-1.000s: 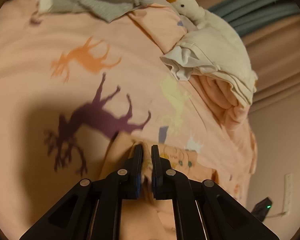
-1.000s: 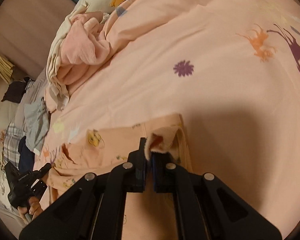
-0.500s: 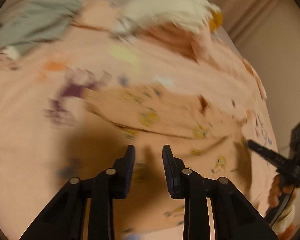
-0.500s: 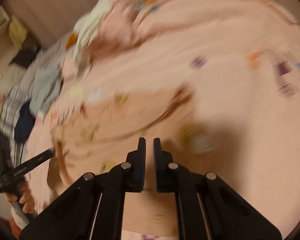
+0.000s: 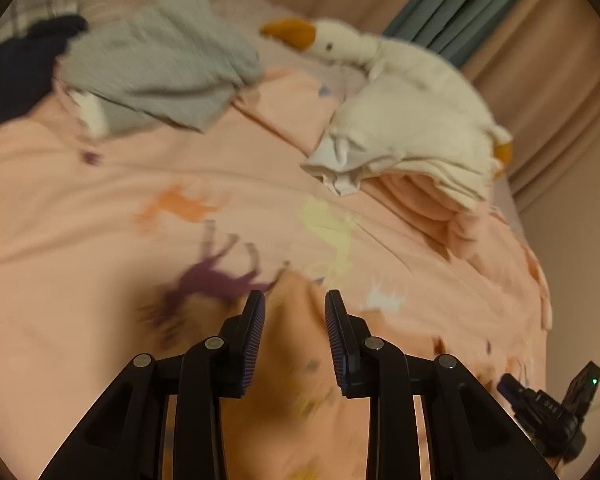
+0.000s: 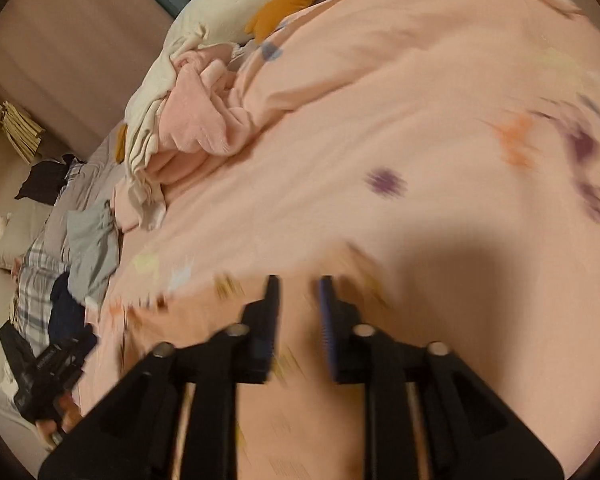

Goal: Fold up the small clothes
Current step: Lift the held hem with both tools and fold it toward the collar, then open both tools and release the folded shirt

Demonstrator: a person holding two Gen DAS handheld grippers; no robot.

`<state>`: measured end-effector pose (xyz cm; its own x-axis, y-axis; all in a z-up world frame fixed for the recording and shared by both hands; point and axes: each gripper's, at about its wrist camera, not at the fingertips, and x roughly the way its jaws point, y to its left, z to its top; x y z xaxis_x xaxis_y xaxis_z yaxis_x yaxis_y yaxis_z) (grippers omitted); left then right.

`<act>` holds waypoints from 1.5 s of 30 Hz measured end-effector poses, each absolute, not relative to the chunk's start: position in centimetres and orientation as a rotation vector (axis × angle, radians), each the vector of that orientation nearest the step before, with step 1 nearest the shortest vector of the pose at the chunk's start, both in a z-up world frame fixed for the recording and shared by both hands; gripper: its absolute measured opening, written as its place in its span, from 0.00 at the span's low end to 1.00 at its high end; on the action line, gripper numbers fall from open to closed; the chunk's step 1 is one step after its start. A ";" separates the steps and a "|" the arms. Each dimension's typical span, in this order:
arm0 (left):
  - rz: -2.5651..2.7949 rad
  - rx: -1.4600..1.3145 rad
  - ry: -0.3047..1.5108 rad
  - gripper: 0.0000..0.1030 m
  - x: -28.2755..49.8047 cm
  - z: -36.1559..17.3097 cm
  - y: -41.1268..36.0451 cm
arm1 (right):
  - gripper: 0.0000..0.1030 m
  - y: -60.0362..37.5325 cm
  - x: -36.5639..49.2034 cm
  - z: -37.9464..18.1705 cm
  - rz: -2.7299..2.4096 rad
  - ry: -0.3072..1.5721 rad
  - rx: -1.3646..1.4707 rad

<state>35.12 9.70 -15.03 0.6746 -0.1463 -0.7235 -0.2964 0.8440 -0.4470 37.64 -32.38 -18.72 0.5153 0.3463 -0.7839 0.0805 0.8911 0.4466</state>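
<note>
**Letting go of the little peach garment**

Hovering over the bed, both claws have just been opening, and nothing is pinched in either now. The left gripper (image 5: 295, 306) stands partly spread, with a raised fold of the small peach garment (image 5: 296, 360) showing in the gap; the pads do not seem to press it, though blur makes a light brush hard to rule out. The right gripper (image 6: 299, 292) is likewise partly spread, empty, above the same cloth (image 6: 228, 320).

The garment lies on the peach duvet (image 5: 100, 240), directly below and just ahead of both claws, its long axis running crosswise between them. Neither hand looks clearly nearer. I'd judge the next fold means regrasping its edge. A plush goose (image 5: 388, 80) and grey clothes (image 5: 160, 64) sit well apart.
</note>
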 end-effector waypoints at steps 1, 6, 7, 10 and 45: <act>0.065 -0.575 0.836 0.45 33.2 -14.6 10.0 | 0.48 -33.0 36.0 -18.5 0.159 1.028 0.464; -0.068 -0.832 0.934 0.78 23.9 -17.3 10.7 | 0.63 -36.9 26.1 -21.2 0.125 1.127 0.691; -0.099 -0.872 0.964 0.78 23.6 -18.0 9.8 | 0.63 -36.8 25.1 -22.1 0.135 1.156 0.746; -0.167 -1.072 1.017 0.78 21.8 -21.7 8.4 | 0.63 -35.6 22.3 -24.3 0.164 1.197 0.838; -0.081 -0.828 0.718 0.10 10.1 -17.5 6.2 | 0.07 -33.5 9.7 -19.9 0.378 0.909 0.813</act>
<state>10.08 6.20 -17.55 0.7642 -0.3339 -0.5518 -0.2032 0.6873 -0.6973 9.70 -33.52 -19.90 0.5775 0.6055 -0.5476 0.0389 0.6496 0.7593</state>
